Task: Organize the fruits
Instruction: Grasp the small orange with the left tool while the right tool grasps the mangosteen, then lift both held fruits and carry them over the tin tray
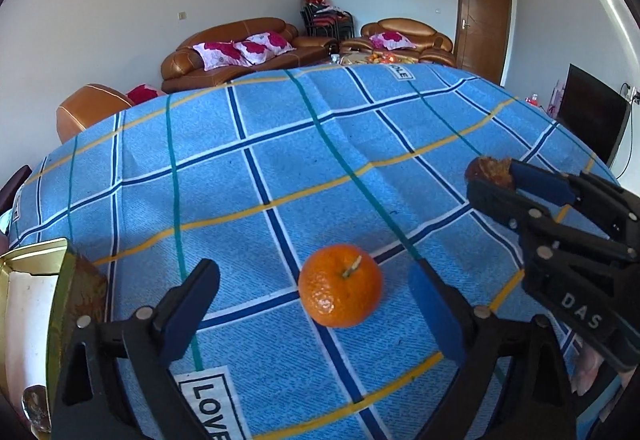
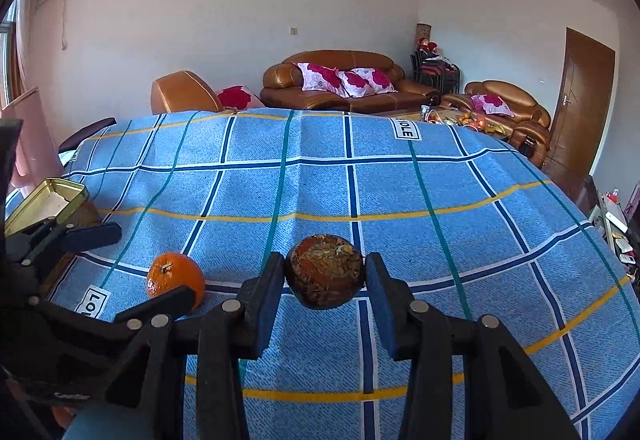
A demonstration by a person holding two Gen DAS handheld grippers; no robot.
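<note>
An orange tangerine (image 1: 340, 292) with a short stalk rests on the blue checked tablecloth (image 1: 280, 160). My left gripper (image 1: 312, 274) stands open around it, one blue pad on each side, neither touching the peel. In the right wrist view the tangerine (image 2: 174, 278) lies at the left between the left gripper's fingers (image 2: 96, 234). My right gripper (image 2: 324, 266) is shut on a dark brown, spoiled-looking round fruit (image 2: 324, 280), pressed from both sides. In the left wrist view the brown fruit (image 1: 490, 170) shows at the right, in the right gripper's tips (image 1: 494, 178).
A gold-rimmed tin box (image 1: 36, 280) with a pale inside stands at the table's left edge, close to my left gripper; the tin (image 2: 48, 200) shows at the left in the right wrist view. Brown leather sofas (image 2: 340, 84) stand beyond the far edge. A dark screen (image 1: 592, 112) stands at the right.
</note>
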